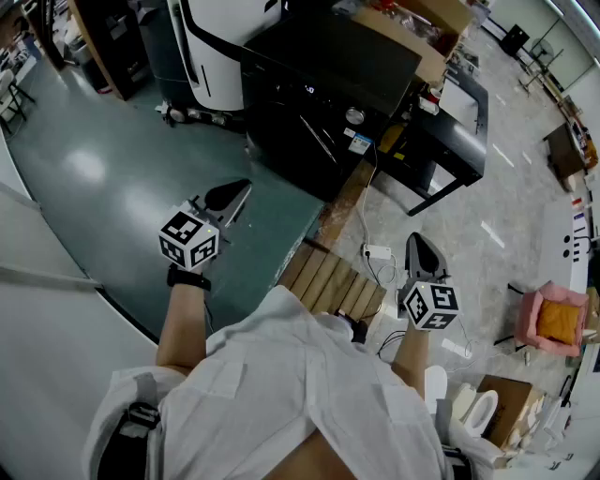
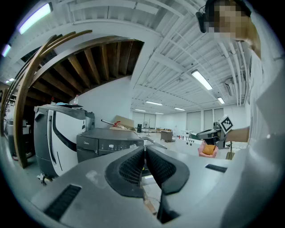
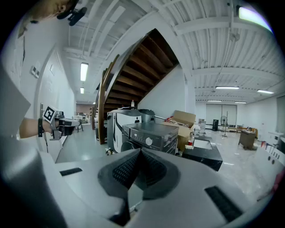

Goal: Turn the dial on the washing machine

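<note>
The dark washing machine (image 1: 319,84) stands ahead on the floor, with its round silver dial (image 1: 354,115) on the front panel. In the right gripper view the dial (image 3: 148,141) shows just above my shut jaws. My left gripper (image 1: 238,188) is held out over the green floor, well short of the machine, shut and empty. My right gripper (image 1: 418,242) hovers over the pale floor to the right, also shut and empty. The left gripper view shows the washing machine (image 2: 109,144) beyond the shut left gripper (image 2: 144,155), and the right gripper (image 3: 140,156) is far from the dial.
A white appliance (image 1: 220,47) stands left of the washer. Cardboard boxes (image 1: 422,28) sit behind it and a low black table (image 1: 455,131) to its right. A wooden pallet (image 1: 333,281) and a power strip (image 1: 378,251) with cables lie at my feet. A pink bin (image 1: 553,321) is far right.
</note>
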`<action>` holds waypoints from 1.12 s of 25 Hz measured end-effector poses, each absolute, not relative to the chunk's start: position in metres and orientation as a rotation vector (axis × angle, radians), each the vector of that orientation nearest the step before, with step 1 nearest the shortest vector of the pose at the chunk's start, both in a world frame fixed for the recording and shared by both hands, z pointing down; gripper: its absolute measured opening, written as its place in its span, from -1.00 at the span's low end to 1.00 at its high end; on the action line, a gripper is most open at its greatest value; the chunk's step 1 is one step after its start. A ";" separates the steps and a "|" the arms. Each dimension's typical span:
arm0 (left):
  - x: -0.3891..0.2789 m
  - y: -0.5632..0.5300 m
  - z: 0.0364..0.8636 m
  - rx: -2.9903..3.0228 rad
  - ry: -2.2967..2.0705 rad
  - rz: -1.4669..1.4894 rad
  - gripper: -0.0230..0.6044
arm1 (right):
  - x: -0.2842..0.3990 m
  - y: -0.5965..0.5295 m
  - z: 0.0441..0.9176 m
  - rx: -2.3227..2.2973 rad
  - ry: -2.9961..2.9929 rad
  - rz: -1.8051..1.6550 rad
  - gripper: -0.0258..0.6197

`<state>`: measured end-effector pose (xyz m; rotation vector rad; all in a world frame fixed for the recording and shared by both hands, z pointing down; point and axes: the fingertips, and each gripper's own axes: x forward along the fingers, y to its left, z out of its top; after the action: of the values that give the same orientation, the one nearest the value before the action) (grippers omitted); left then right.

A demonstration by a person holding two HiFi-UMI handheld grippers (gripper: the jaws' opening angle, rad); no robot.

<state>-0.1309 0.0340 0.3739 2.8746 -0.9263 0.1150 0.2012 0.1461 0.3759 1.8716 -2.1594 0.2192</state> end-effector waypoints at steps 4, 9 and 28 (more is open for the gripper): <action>-0.132 0.035 0.373 2.874 -0.923 0.118 -0.87 | 0.199 0.147 0.373 1.872 -2.158 0.215 -0.92; -0.132 0.034 0.375 2.865 -0.924 0.113 -0.87 | 0.198 0.145 0.374 1.863 -2.168 0.224 -0.92; -0.160 0.010 0.381 2.833 -0.947 0.095 -0.87 | 0.173 0.112 0.371 1.888 -2.236 0.214 -0.92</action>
<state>-0.1596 0.0098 0.3809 2.8329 -0.9475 0.0946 0.1734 0.1125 0.3705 1.8877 -2.2362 0.2142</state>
